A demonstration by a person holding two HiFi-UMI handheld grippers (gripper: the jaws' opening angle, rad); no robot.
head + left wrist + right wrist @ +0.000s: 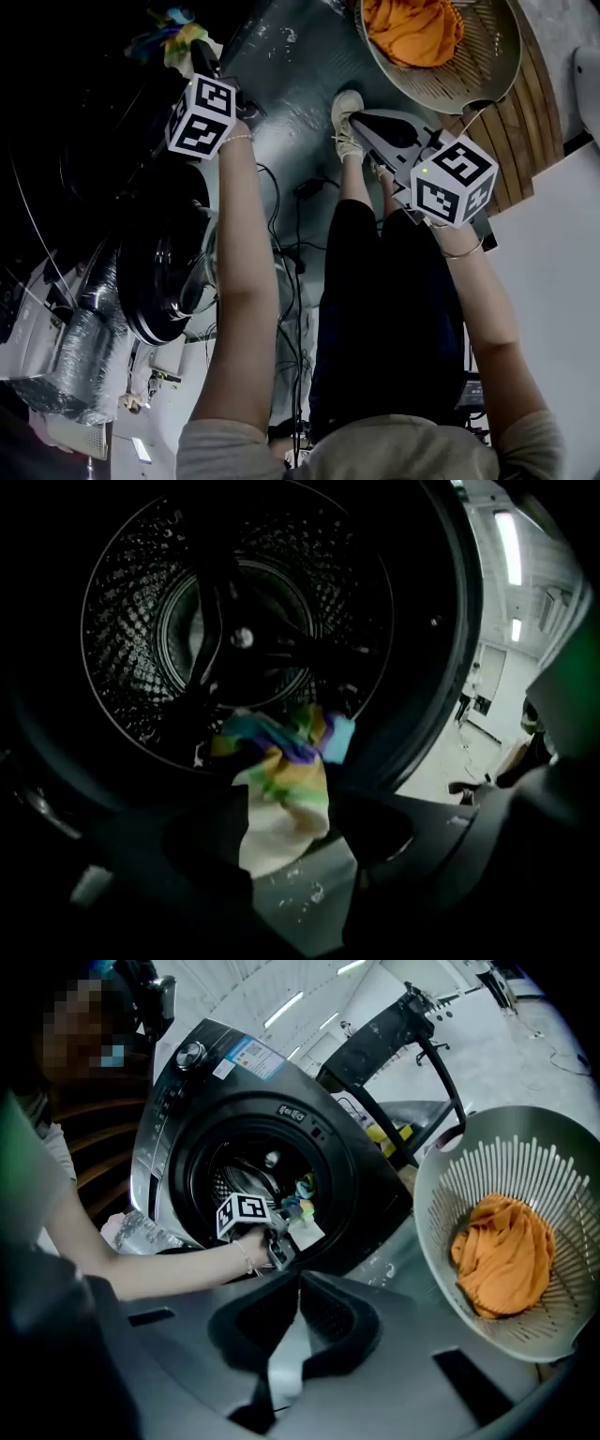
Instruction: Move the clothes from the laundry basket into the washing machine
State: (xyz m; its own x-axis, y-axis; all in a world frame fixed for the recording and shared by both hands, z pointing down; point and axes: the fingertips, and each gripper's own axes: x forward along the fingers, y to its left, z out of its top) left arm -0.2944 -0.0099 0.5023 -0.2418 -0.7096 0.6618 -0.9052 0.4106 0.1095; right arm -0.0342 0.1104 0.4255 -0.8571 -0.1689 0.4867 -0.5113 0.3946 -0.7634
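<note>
Your left gripper [286, 791] has its jaws apart. The striped cloth [281, 761], banded in green, yellow, purple and blue with a white end, hangs between their tips and is not pinched. Just past the tips is the dark door ring of the washing machine [450, 667], and deeper ahead the perforated drum [131, 621] curves round its central hub.

Your right gripper [299, 1277] is closed, jaw against jaw, with nothing between them. Ahead of it and to the right the laundry basket [525, 1176] lies on the floor, tipped toward you, with an orange garment [502, 1251] bunched inside. Farther ahead and slightly left, your other hand reaches into the machine's open mouth, where the cloth shows.
</note>
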